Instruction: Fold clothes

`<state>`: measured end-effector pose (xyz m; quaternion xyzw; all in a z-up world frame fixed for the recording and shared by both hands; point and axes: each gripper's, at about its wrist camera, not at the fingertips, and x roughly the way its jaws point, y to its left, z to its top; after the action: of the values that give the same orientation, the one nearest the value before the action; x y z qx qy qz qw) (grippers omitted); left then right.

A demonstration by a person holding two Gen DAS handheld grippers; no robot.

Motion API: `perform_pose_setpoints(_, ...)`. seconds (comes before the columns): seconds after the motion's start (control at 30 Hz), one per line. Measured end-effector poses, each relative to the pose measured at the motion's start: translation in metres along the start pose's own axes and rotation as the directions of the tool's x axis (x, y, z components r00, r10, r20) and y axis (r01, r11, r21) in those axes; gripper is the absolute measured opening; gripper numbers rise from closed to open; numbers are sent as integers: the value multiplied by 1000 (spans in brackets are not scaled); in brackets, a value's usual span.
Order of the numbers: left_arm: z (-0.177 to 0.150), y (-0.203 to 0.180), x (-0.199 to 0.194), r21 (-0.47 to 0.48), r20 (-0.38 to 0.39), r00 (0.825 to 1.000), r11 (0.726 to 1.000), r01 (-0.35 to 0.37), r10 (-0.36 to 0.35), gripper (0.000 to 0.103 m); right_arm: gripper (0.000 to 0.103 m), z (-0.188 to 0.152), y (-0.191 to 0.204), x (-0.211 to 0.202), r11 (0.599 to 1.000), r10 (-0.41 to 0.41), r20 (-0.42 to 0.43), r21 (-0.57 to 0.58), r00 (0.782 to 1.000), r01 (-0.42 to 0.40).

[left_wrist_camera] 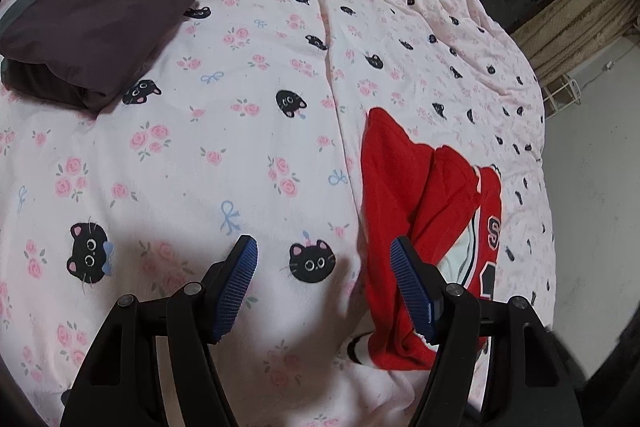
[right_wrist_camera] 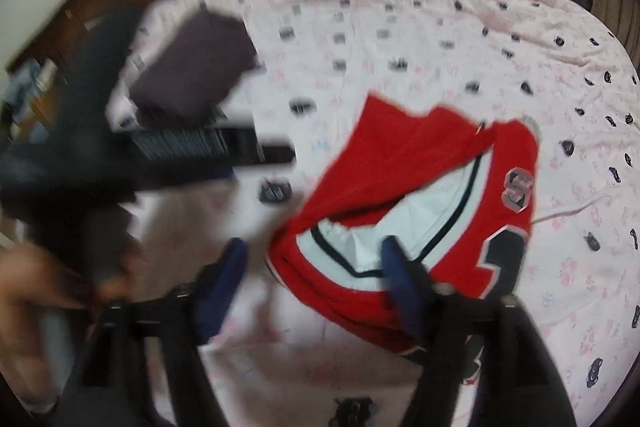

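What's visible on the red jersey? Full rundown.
The red jersey lies crumpled and partly folded over itself on the pink cat-print bedspread, not yet neatly folded. It looks like soft sports fabric: red body, white panel with dark piping, a grey-and-dark "S" patch, and part of a large dark numeral near its edge. Both grippers hover over it with jaws open; neither holds it. Contact with the right finger of the left gripper cannot be told.

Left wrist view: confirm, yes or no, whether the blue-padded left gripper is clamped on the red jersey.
No: the blue-padded left gripper stands open over the pink cat-print bedsheet, with nothing between its pads and the red jersey lying beside its right finger.
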<state>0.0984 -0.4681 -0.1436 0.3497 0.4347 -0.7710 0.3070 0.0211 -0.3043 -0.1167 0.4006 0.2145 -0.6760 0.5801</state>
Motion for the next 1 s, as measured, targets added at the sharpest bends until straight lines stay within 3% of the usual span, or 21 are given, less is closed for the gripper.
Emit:
perform_pose_setpoints(0.1, -5, -6, 6, 39, -33, 999, 999, -10, 12, 64, 77, 6, -10, -25, 997, 74, 49, 34, 996, -76)
perform_pose_setpoints(0.2, -13, -17, 11, 91, -56, 998, 996, -22, 27, 64, 77, 19, -49, -33, 971, 124, 84, 194, 989, -138)
perform_pose_setpoints(0.33, -24, -32, 22, 183, -59, 992, 979, -95, 108, 64, 77, 36, -120, -9, 846, 167, 90, 499, 982, -190)
perform_pose_setpoints(0.4, -26, -33, 22, 199, -47, 991, 973, -113, 124, 64, 77, 42, -138, 9, 793, 204, 84, 570, 975, -215)
perform_pose_setpoints(0.53, -27, -30, 22, 199, -47, 991, 973, -114, 125, 64, 77, 49, -158, 48, 746, 221, 29, 639, 975, -188)
perform_pose_setpoints(0.63, -27, -27, 22, 196, -52, 991, 975, -108, 120, 64, 78, 53, -159, 68, 733, 217, 8, 659, 976, -169)
perform_pose_setpoints(0.8, -27, -25, 22, 191, -57, 992, 977, -97, 110, 64, 78, 67, -143, 74, 767, 177, 0, 627, 984, -138)
perform_pose_setpoints(0.9, -26, -23, 22, 186, -60, 993, 978, -91, 104, 64, 74, 74, -138, 84, 781, 84, -75, 624, 994, -19)
perform_pose_setpoints(0.93, -26, -23, 22, 184, -62, 993, 979, -90, 102, 64, 70, 76, -138, 89, 778, 62, -95, 629, 994, 12)
perform_pose_setpoints(0.97, -26, -22, 21, 181, -63, 993, 980, -87, 100, 64, 58, 78, -137, 92, 783, 39, -115, 621, 993, 42)
perform_pose_setpoints(1.0, -26, -22, 21, 179, -64, 993, 980, -85, 98, 64, 36, 81, -135, 93, 793, 10, -135, 604, 991, 74)
